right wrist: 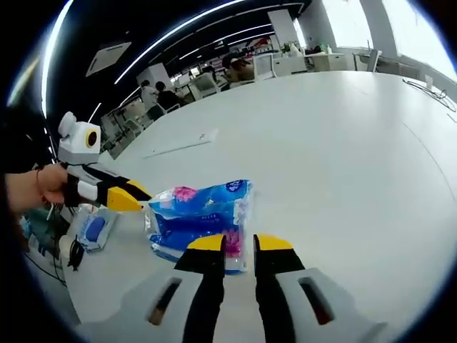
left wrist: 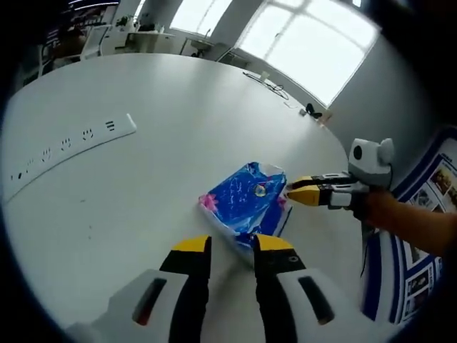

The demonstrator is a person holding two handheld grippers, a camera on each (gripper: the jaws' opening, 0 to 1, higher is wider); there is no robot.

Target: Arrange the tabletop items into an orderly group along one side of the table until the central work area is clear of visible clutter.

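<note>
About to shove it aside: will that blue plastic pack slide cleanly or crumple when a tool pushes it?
The blue plastic pack looks soft and wrinkled, so it will probably dent before it slides. Its glossy film on the smooth white table should glide easily. It lies flat, so rolling or tipping seems unlikely.

Both views sit low & close over the table (left wrist: 143,186), facing each other across the shared blue pack (left wrist: 246,204).

No text can be read anywhere. The blue packet (left wrist: 246,205) bears print too blurred to make out.
</note>
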